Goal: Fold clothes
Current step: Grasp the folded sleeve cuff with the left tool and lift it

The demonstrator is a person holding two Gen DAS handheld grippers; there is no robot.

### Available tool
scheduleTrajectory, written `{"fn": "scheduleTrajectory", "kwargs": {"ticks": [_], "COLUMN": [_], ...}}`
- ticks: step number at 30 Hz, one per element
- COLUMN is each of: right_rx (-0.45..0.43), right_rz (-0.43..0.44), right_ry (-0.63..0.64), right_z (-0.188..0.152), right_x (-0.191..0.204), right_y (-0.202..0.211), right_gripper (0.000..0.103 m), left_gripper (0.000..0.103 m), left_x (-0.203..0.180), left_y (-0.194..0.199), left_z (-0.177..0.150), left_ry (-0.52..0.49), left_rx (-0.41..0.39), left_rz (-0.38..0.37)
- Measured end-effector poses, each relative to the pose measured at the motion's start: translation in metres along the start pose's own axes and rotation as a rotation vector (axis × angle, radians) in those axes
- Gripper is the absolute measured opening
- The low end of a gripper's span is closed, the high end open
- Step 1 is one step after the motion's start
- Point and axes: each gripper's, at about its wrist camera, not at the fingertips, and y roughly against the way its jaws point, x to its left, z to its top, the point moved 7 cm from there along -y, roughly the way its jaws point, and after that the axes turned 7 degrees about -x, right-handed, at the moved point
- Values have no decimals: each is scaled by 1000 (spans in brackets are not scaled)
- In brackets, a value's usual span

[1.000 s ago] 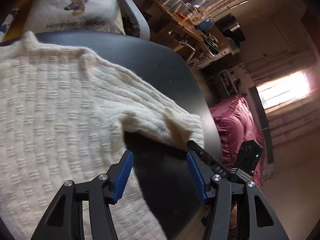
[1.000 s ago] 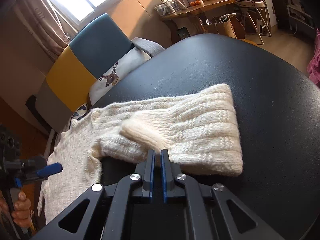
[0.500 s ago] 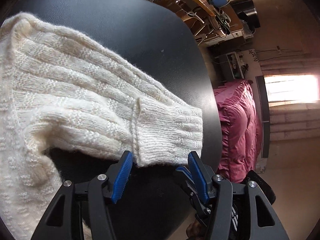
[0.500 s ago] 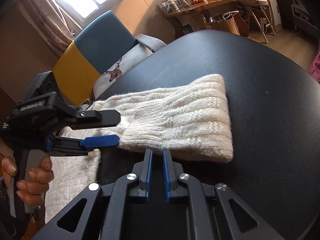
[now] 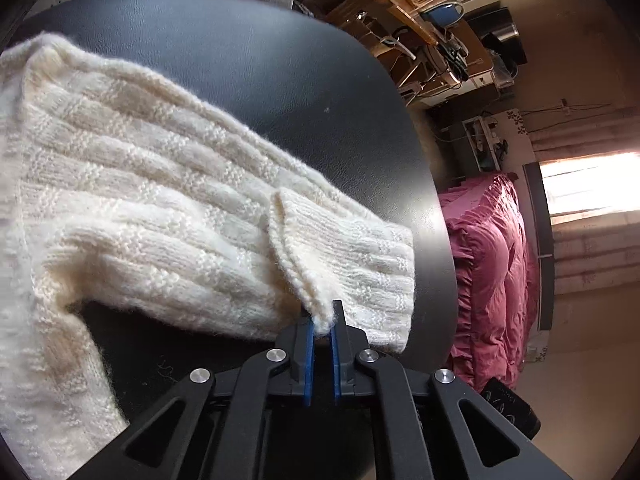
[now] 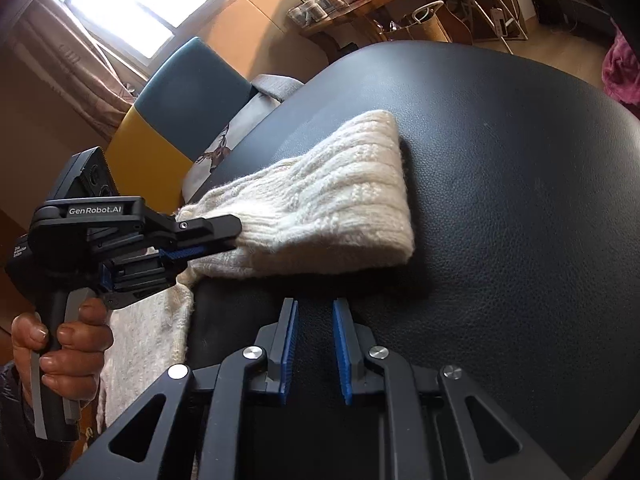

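Cream sweater cuff in left jaws (level).

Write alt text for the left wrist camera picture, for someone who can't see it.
The left tool is shut on the ribbed cuff of a cream knit sweater, whose sleeve lies folded across a black round table. Beyond the table's edge are a pink ruffled bedspread, a bright window and a cluttered wooden desk.

Cream knit sweater flat on table, sleeve folded across.
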Motion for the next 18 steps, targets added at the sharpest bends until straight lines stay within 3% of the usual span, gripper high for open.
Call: {"fn": "scheduleTrajectory", "kwargs": {"ticks": [4, 7, 9, 15, 18], "right_rx": [-4, -9, -28, -39, -24], "right_rz": [32, 58, 98, 266, 424], "right_ry": [-69, -125, -208, -390, -528], "right_z": [-5, -8, -5, 6, 5], "right_x": [-7, -12, -14, 15, 41], "right_y": [4, 6, 7, -5, -23], "right_gripper": [20, 21, 26, 39, 66], "left_gripper": [6, 6, 6, 6, 6], "left_x": [-25, -44, -48, -25, -9], "left_y": [43, 95, 133, 226, 257], "left_z": [32, 65, 88, 134, 144], "left_ry": [-77, -130, -156, -175, -162], "left_rx": [-128, -236, -305, -460, -503], "left_rz": [-26, -54, -57, -26, -13]}}
